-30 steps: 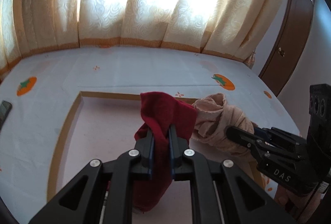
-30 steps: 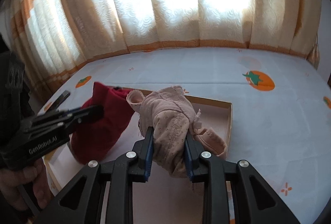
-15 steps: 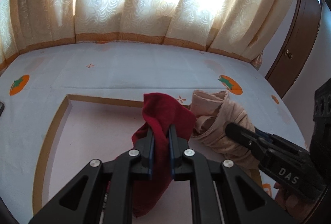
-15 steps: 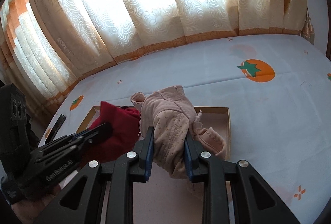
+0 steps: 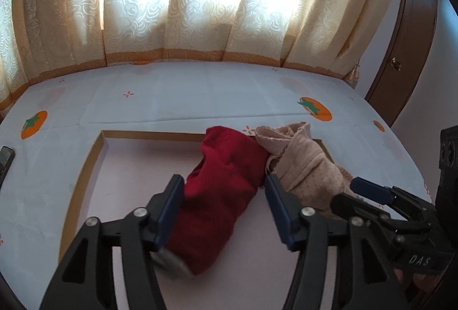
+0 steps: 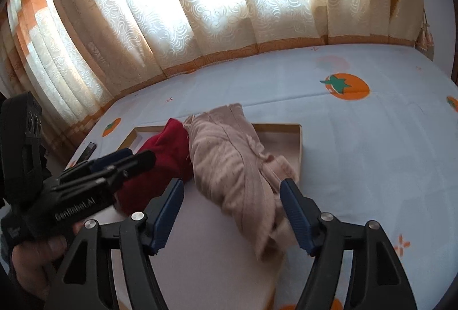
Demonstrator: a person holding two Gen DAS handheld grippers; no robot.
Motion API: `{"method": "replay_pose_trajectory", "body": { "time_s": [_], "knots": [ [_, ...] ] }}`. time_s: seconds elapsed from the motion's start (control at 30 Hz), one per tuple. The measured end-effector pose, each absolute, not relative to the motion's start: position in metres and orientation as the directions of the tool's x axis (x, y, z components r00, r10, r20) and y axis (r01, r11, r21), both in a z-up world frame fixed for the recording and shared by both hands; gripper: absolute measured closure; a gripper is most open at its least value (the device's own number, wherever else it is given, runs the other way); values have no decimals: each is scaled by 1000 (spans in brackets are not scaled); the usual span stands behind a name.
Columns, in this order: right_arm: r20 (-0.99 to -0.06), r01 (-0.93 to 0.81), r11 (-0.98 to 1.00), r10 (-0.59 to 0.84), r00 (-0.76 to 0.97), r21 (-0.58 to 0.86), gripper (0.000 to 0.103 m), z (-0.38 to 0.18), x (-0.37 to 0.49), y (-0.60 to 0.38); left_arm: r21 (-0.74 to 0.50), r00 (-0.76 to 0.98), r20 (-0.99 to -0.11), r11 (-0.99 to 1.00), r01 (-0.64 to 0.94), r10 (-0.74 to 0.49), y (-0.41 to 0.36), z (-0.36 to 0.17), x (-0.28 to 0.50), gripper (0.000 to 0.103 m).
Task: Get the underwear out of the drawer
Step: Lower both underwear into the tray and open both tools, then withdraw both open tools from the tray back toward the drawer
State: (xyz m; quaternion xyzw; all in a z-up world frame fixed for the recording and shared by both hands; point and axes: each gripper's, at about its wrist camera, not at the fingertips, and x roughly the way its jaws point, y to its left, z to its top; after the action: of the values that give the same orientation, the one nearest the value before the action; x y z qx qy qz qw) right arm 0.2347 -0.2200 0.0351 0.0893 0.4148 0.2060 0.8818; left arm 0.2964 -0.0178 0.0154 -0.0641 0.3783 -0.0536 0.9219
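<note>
both my tongs, left tongs (image 5: 223, 210) and right tongs (image 6: 232, 212), just opened, gripping nothing | red underwear (image 5: 226, 190), beige underwear (image 6: 237, 175) dropped inside the shallow drawer (image 5: 86, 175) on the bed | risk: neither taken out, regrasp may snag both

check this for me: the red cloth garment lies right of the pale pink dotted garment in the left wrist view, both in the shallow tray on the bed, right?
Not quite. In the left wrist view the red cloth garment lies left of the pale pink dotted garment, touching it. Both do sit in the shallow tray on the bed.
</note>
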Motion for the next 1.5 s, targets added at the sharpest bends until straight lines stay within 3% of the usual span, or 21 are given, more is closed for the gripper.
{"method": "replay_pose_trajectory", "body": {
  "time_s": [0.2, 0.9, 1.5],
  "knots": [
    [-693, -320, 892, 451, 562, 320, 26, 36, 212, -224, -149, 726, -669, 986, 78, -159, -13, 19, 265, 36],
    [-634, -415, 877, 466, 617, 241, 24, 48, 127, -214, -85, 787, -585, 980, 179, -194, -36, 28, 177, 36],
    [-579, -461, 871, 466, 669, 168, 23, 50, 73, -209, -78, 809, -557, 982, 171, -185, -40, 18, 133, 32]
  ]
}}
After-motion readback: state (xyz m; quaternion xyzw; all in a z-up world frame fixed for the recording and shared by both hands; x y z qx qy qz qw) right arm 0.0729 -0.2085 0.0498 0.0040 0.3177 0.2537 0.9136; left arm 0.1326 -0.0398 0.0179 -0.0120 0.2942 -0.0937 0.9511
